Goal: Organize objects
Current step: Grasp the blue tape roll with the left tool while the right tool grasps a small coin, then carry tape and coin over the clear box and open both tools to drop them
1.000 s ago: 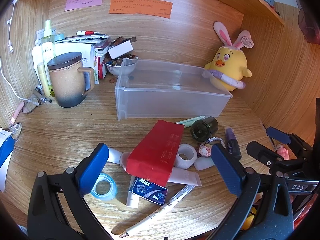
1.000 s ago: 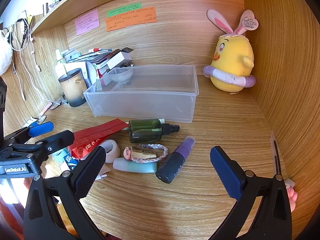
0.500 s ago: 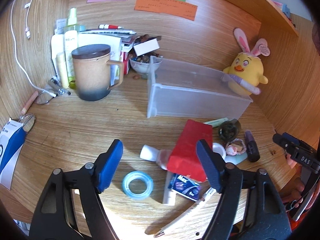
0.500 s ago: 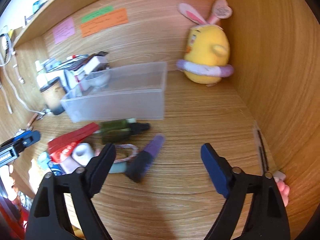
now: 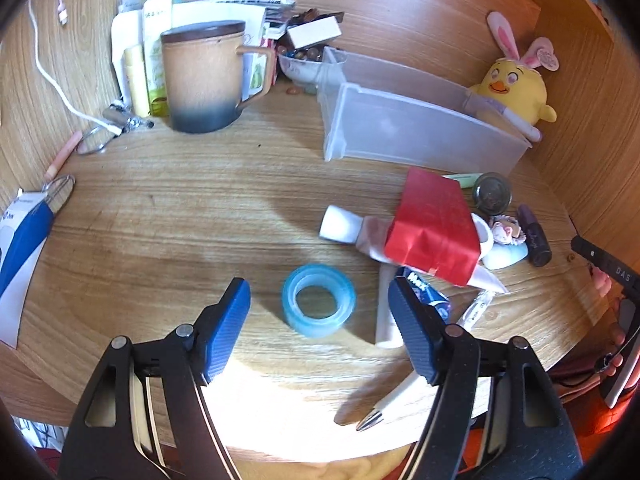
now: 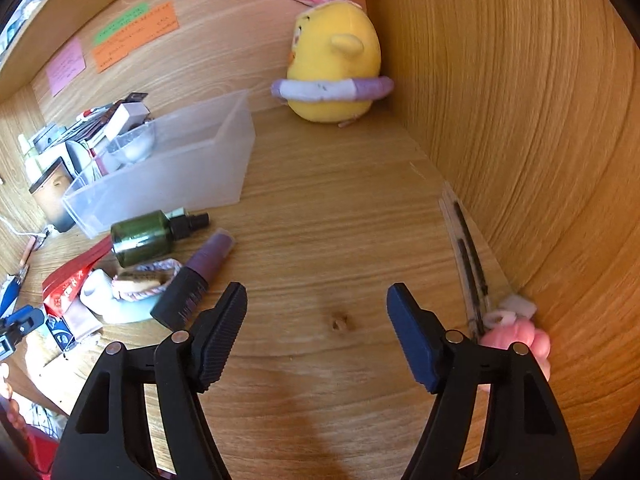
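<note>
A: So, what's in the bin [image 5: 420, 136]?

B: Nothing I can see through its clear walls; it lies on the desk [image 5: 168, 232] with the chick [image 5: 514, 90] at its far end. A small bowl [image 5: 300, 70] of dark beads sits just behind its near corner, and a lidded mug [image 5: 206, 80] stands to the left of that

A: And the tape [image 5: 319, 299]?

B: Pale blue, see-through ring, lying flat, hole up. It sits between the fingertips of the left claw [image 5: 319, 312], whose jaws are spread wide and touch nothing

A: What crowds it?

B: To its right a heap: a red packet [image 5: 434, 228] tilted over a white tube [image 5: 344, 226], a blue box [image 5: 430, 300] under the right finger, a pen [image 5: 396, 400] pointing at the desk's front edge. Left of the tape is bare wood

A: The right claw [image 6: 316, 312]?

B: Spread too, holding nothing, over bare desk beside the side wall [image 6: 520, 140]. A green bottle [image 6: 148, 236] and a purple one [image 6: 200, 276] lie to its left, the purple one's dark end just beside the left finger
</note>
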### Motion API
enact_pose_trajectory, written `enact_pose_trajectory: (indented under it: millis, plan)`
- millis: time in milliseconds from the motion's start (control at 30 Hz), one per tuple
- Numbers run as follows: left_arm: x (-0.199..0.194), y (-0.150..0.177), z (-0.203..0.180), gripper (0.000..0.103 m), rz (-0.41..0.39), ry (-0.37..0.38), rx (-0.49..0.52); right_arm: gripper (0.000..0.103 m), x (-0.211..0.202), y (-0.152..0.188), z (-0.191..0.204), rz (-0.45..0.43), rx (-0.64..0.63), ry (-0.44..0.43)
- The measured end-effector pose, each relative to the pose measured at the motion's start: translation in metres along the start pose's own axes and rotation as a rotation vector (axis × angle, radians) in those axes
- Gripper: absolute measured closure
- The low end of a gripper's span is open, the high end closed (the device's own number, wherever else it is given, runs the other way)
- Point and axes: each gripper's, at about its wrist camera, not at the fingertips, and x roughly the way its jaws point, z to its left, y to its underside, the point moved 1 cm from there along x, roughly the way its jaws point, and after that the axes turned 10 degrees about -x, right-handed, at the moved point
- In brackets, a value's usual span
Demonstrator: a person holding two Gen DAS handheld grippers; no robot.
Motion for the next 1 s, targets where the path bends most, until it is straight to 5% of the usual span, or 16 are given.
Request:
enact_pose_trajectory:
  millis: [167,333,433,567,1000]
  plan:
    - [0.005,0.001,0.011,0.032,0.001,-0.015,-0.038,0.038,0.005,0.010,-0.001,0.029,0.009,0.005]
    - [0.007,0.000,0.013,0.045,-0.013,-0.041,-0.038,0.052,0.012,0.014,-0.001,0.044,0.001,0.024]
    - [0.008,-0.001,0.013,0.063,-0.018,-0.038,-0.033,0.071,0.014,0.012,0.000,0.045,-0.013,0.041]
    - [0.008,0.000,0.012,0.064,-0.033,-0.045,-0.032,0.091,0.014,0.013,0.001,0.046,-0.029,0.063]
    - [-0.017,-0.030,0.001,0.064,-0.123,0.007,-0.013,0.091,0.004,-0.004,0.017,-0.028,-0.056,0.011]
